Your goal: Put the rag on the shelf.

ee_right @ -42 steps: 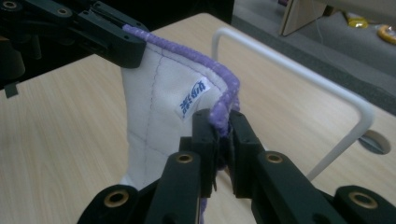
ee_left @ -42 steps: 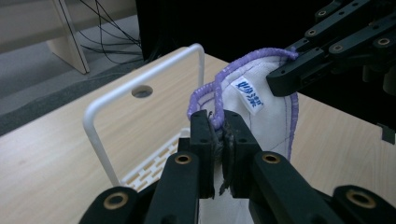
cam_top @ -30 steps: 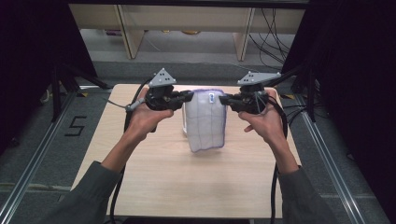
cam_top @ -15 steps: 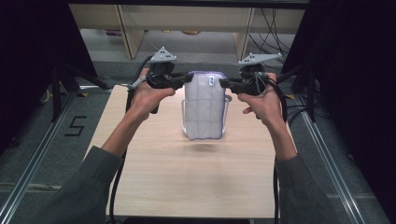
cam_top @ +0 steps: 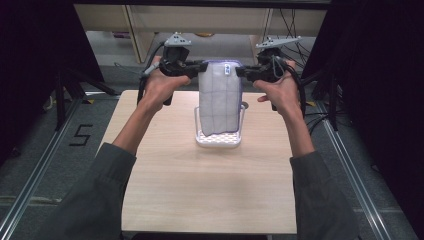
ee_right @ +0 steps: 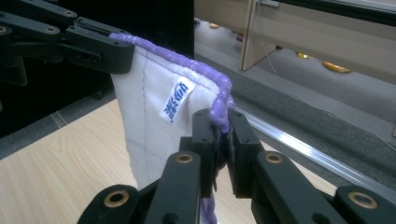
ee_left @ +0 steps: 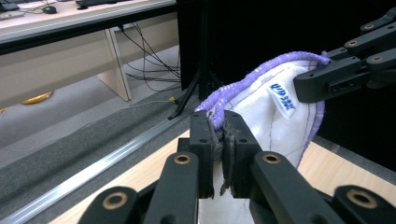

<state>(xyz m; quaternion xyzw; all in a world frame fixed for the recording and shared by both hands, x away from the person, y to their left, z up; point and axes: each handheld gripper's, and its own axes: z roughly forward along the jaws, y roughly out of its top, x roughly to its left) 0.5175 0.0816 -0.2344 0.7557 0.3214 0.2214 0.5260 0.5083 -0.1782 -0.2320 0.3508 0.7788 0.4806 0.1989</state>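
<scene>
High view: both grippers hold a white quilted cloth with purple stitched edging (cam_top: 219, 102) up by its top corners, hanging over a white perforated plastic basket (cam_top: 218, 140) on the light wooden table (cam_top: 200, 190).

Left gripper view: left gripper (ee_left: 219, 140) is clamped on the purple hem.

Right gripper view: right gripper (ee_right: 222, 140) is pinching the other corner, beside a small white label with blue print (ee_right: 177, 106).
</scene>
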